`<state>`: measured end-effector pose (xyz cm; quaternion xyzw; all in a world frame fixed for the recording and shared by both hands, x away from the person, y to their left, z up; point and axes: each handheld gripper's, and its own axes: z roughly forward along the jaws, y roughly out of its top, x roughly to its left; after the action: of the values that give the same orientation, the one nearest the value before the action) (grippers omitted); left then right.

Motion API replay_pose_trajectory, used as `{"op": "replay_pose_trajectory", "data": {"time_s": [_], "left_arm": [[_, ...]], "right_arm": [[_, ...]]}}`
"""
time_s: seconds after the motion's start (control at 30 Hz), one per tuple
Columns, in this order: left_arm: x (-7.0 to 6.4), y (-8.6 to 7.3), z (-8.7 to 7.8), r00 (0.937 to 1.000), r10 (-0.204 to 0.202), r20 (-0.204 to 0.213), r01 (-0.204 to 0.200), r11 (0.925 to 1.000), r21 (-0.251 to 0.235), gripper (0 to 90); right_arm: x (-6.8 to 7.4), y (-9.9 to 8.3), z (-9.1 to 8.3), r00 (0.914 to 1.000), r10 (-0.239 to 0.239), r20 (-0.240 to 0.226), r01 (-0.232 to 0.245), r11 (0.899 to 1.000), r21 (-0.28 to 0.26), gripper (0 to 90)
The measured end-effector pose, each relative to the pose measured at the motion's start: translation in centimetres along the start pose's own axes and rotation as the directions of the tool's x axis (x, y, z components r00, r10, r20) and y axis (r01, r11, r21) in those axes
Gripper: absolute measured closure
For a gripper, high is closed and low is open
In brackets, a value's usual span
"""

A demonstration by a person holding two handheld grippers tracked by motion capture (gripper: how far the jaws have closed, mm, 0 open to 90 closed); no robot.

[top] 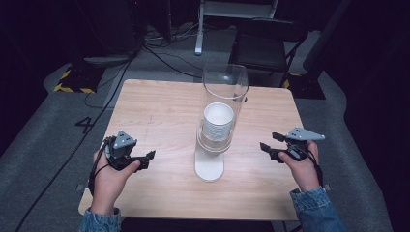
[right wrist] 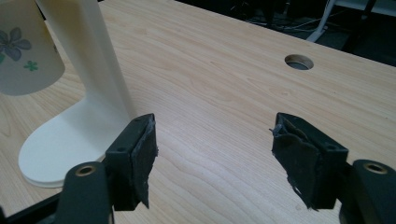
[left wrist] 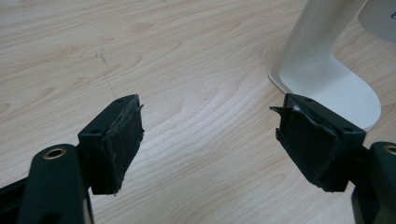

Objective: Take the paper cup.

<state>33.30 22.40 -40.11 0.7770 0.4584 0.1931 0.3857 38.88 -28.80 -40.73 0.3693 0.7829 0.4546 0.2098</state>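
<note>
A clear tube cup dispenser [top: 223, 92] on a white stand [top: 209, 166] rises at the table's middle, with a stack of white paper cups [top: 218, 121] inside it. The lowest cup [right wrist: 25, 51] carries a flower print and hangs above the stand's base [right wrist: 60, 140]. My left gripper [top: 145, 157] hovers low at the table's left front, open, its jaws wide apart with bare wood between them [left wrist: 210, 135]. The stand's base [left wrist: 327, 84] lies just beyond its right jaw. My right gripper [top: 271, 145] stands open at the right front, nothing between its jaws [right wrist: 212, 144].
The wooden table [top: 159, 111] has a round cable hole [right wrist: 299, 61] near its far right. Behind the table stand a black folding chair [top: 268, 46] and a white frame leg [top: 199, 29], with cables on the grey floor.
</note>
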Motion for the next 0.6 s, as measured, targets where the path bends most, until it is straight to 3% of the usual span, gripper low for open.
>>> {"op": "replay_pose_trajectory", "data": {"time_s": [0.37, 0.57, 0.6], "left_arm": [[0.0, -0.1, -0.3, 1.0, -0.004, 0.005, 0.004, 1.0, -0.003, 21.7], [0.0, -0.1, -0.3, 1.0, -0.004, 0.007, 0.004, 1.0, -0.002, 21.7], [0.0, -0.1, -0.3, 1.0, -0.001, 0.009, 0.001, 1.0, -0.002, 21.7]], "right_arm": [[1.3, 0.6, 0.4, 0.9985, 0.012, -0.053, -0.013, 1.0, -0.027, 24.2], [3.4, 1.0, 1.2, 0.9918, -0.02, -0.126, 0.015, 0.999, -0.038, 21.1], [4.4, 1.1, 1.6, 0.9879, -0.034, -0.151, 0.028, 0.999, -0.043, 19.4]]}}
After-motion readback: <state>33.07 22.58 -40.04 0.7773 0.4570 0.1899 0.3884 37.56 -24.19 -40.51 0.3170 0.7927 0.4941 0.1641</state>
